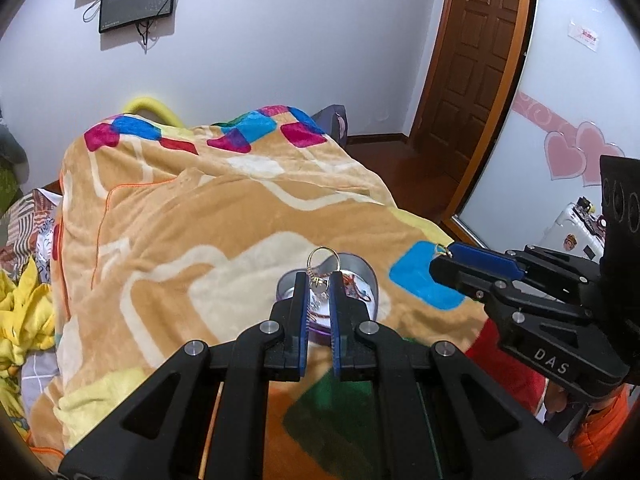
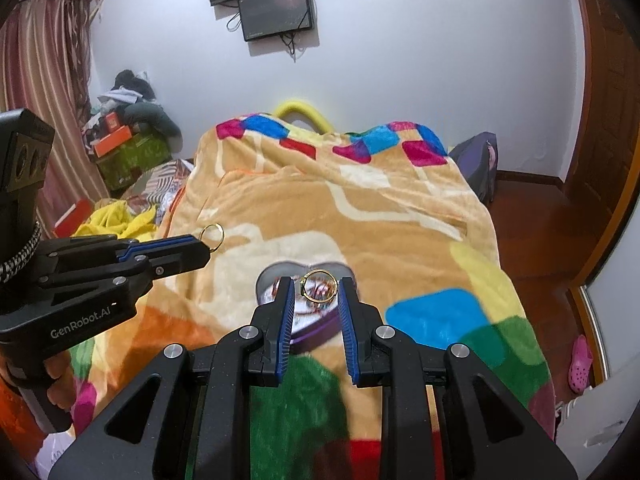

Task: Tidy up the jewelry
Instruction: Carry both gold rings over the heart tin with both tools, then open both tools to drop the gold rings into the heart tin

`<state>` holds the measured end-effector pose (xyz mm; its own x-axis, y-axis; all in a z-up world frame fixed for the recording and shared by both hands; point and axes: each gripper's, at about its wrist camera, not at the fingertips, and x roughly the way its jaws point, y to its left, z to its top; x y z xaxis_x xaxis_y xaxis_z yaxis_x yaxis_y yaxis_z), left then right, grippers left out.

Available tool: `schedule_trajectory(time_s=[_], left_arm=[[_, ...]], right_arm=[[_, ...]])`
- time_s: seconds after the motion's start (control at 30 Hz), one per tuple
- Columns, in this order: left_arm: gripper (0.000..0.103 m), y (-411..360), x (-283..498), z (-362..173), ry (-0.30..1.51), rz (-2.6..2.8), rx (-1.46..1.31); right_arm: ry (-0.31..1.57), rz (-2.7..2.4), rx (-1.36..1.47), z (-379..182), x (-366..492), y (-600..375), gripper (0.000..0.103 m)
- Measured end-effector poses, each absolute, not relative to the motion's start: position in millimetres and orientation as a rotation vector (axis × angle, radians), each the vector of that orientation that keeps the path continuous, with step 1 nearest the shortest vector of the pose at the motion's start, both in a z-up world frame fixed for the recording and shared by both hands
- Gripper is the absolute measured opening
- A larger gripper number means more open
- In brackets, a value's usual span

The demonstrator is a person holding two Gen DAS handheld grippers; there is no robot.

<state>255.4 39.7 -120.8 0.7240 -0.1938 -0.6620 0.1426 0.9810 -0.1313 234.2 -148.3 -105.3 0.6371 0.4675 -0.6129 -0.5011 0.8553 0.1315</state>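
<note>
A heart-shaped tin (image 1: pixel 362 280) with purple sides lies open on the blanket, with jewelry inside; it also shows in the right wrist view (image 2: pixel 320 326). My left gripper (image 1: pixel 319 280) is shut on a gold ring (image 1: pixel 323 258) and holds it above the tin; in the right wrist view that ring (image 2: pixel 211 236) sticks out of its tips at the left. My right gripper (image 2: pixel 319 286) is shut on a second gold ring (image 2: pixel 319 286) over the tin; in the left wrist view that ring (image 1: pixel 441 250) shows at its tips.
A tan blanket (image 2: pixel 360 208) with coloured patches covers the bed. Yellow cloth (image 2: pixel 116 220) and boxes (image 2: pixel 128 148) lie at the left. A wooden door (image 1: pixel 472 60) and wood floor (image 2: pixel 540 220) are at the right. Monitors (image 2: pixel 276 4) hang on the far wall.
</note>
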Motion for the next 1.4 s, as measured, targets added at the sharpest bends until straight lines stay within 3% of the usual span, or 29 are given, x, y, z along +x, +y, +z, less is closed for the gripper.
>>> schedule_trajectory(time_s=[0.87,1.4], left_arm=[[0.008,38.1,304.4,-177.0,0.877,-0.249,-0.097],[0.009,49.3,280.7,-153.2,0.837,-0.216,-0.108]], right_arm=[[0.852,0.605,-0.109,-155.5,279.7,-121.6,0.02],[0.863,0.599,-0.14,-144.4,274.3,-119.3,0.021]])
